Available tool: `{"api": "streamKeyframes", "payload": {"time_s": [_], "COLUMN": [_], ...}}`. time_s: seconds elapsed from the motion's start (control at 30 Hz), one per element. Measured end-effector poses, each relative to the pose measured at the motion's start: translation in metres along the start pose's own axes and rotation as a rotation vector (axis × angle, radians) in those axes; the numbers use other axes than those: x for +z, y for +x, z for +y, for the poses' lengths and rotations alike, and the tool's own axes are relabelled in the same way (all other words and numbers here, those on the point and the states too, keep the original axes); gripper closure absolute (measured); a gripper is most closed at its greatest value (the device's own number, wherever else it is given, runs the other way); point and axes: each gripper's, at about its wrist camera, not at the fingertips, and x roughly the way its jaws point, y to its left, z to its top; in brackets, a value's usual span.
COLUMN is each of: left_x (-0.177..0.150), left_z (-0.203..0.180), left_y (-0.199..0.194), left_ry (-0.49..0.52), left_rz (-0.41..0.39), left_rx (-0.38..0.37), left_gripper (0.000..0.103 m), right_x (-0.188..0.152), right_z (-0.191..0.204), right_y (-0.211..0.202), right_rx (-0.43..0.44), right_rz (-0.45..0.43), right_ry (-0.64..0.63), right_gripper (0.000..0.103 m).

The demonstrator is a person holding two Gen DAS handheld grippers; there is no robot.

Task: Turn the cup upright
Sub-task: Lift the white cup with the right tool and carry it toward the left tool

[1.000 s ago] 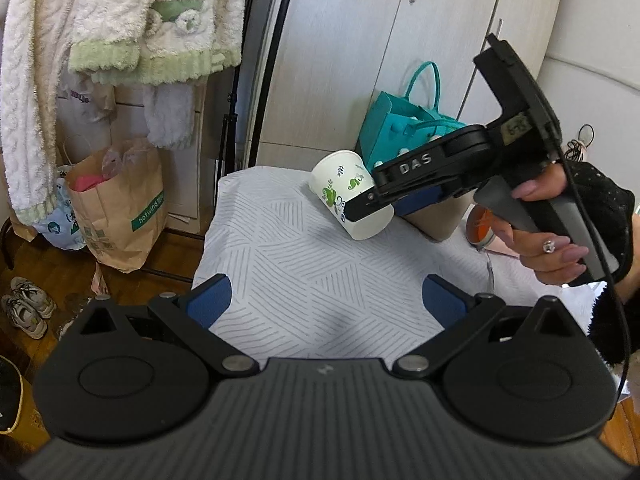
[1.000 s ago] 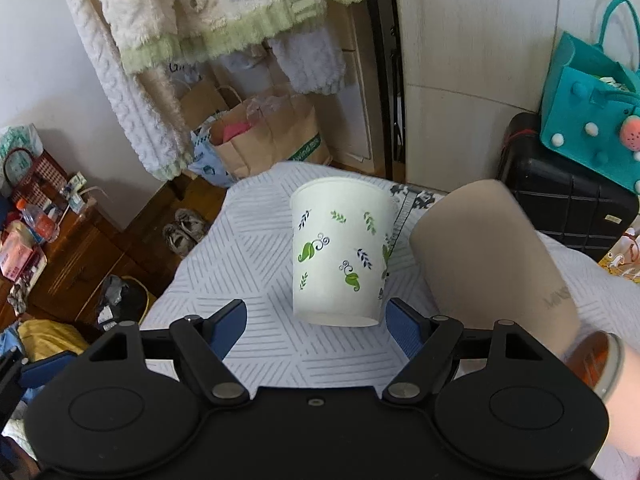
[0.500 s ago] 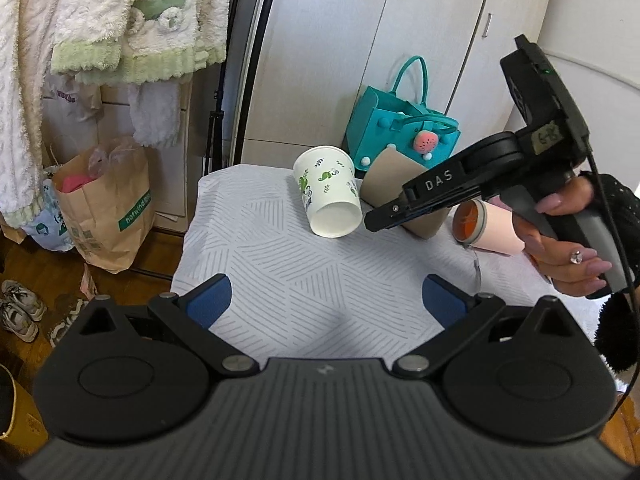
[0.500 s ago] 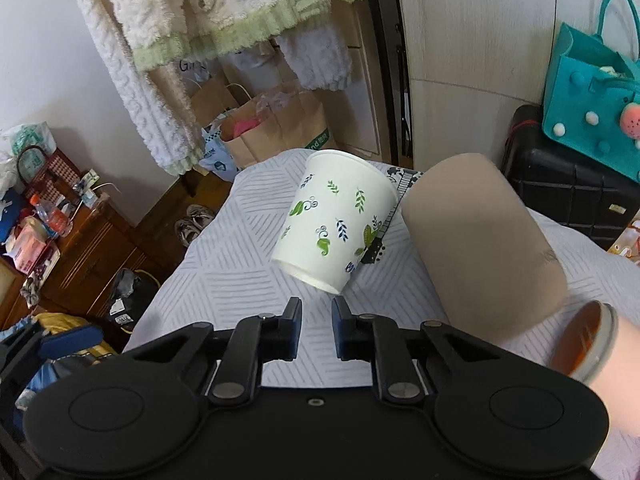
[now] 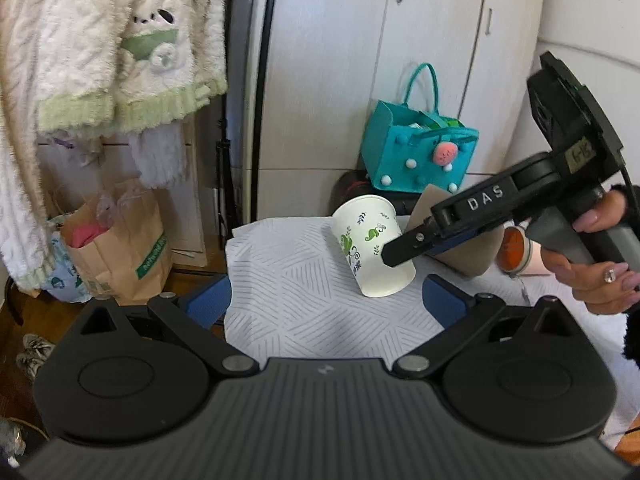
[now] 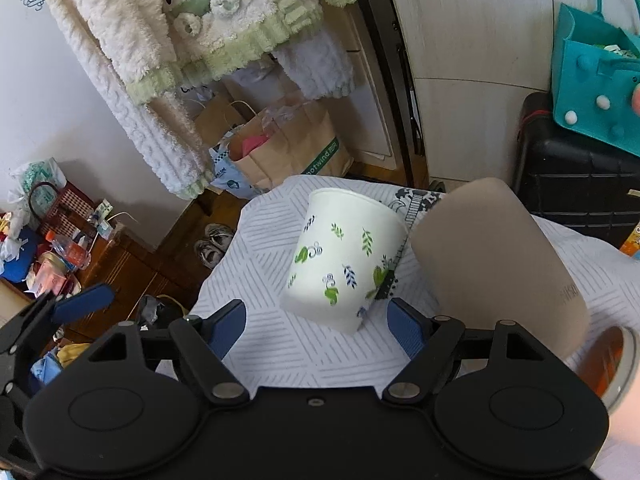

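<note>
A white paper cup with green leaf prints [image 5: 370,248] [image 6: 342,258] stands on the patterned tablecloth [image 5: 304,304], wide rim up and leaning. My right gripper [image 6: 316,320] is open, its blue pads level with the cup's base, one on each side and apart from it. In the left wrist view the right gripper's fingers [image 5: 404,250] overlap the cup's right side. My left gripper [image 5: 326,300] is open and empty, nearer than the cup.
A tall brown cup [image 6: 496,268] lies tilted just right of the white cup. A pink cup with an orange inside [image 5: 516,254] lies further right. A teal bag [image 5: 420,156] sits on a black case behind. The table's left edge [image 6: 224,276] drops to the floor.
The right gripper went from open to shut and is open again, now astride the cup's base. The cup has stayed on the cloth, leaning. The left gripper has drawn back a little.
</note>
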Motion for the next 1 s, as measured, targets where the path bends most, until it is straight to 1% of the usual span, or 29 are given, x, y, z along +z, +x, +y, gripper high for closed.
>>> {"api": "streamKeyframes", "payload": {"time_s": [0.17,0.27,0.37,0.43,0.47,0.7,0.87,1.0], "left_x": [-0.005,-0.008,-0.011,-0.012,-0.012,-0.01,-0.011,-0.012], "left_z": [0.003,0.005,0.006,0.007,0.007,0.001,-0.009,-0.021], "left_y": [0.013,0.018,0.019,0.017,0.016,0.003,-0.015,-0.032], "left_ry": [-0.019,-0.035,-0.048,-0.053,-0.054,-0.051,-0.042,-0.036], "left_rz": [0.028,0.047,0.053,0.056,0.056,0.051,0.045,0.04], "left_rx": [-0.015,-0.013,-0.024,-0.028,-0.028,-0.031,-0.037,-0.049], "left_gripper": [0.0,0.0,0.0,0.0,0.0,0.0,0.0,0.0], "right_x": [0.009,0.01,0.008,0.006,0.004,-0.007,-0.022,-0.041], "right_z": [-0.001,0.001,0.001,0.003,0.003,0.014,0.022,0.024], "right_y": [0.018,0.027,0.034,0.035,0.034,0.015,-0.012,-0.04], "right_rx": [0.011,-0.012,-0.013,-0.007,-0.008,-0.003,-0.001,-0.011], "right_rz": [0.017,0.017,0.03,0.035,0.036,0.024,0.007,-0.013], "right_ry": [0.031,0.048,0.055,0.048,0.044,0.012,-0.008,-0.022], "right_gripper": [0.021,0.02,0.02,0.027,0.035,0.036,0.037,0.037]}}
